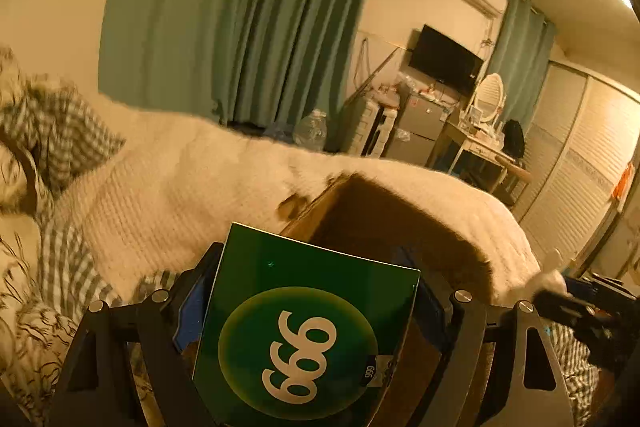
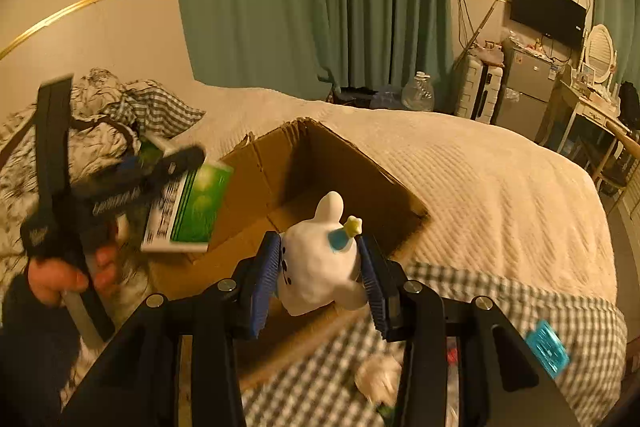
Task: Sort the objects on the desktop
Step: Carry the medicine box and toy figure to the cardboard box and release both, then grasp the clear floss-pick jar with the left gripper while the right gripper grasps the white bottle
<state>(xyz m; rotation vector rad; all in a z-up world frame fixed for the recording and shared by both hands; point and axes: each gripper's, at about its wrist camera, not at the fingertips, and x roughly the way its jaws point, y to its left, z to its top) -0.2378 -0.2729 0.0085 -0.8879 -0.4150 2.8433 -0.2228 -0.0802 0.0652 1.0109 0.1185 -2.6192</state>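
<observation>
Pinching green box (image 1: pixel 304 331): left hand-held gripper (image 1: pixel 310 311) | right hand-held gripper (image 2: pixel 320 281) clamping white figurine (image 2: pixel 318 263) | above carton rim (image 2: pixel 360 155)

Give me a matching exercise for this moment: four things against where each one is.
Things:
1. green box
2. white figurine
3. cardboard box
4. small blue packet

Places:
A. lying on the checked cloth
B. between the left gripper's fingers
C. open on the bed
D. between the right gripper's blue pads

Pairs: 1-B, 2-D, 3-C, 4-A
</observation>
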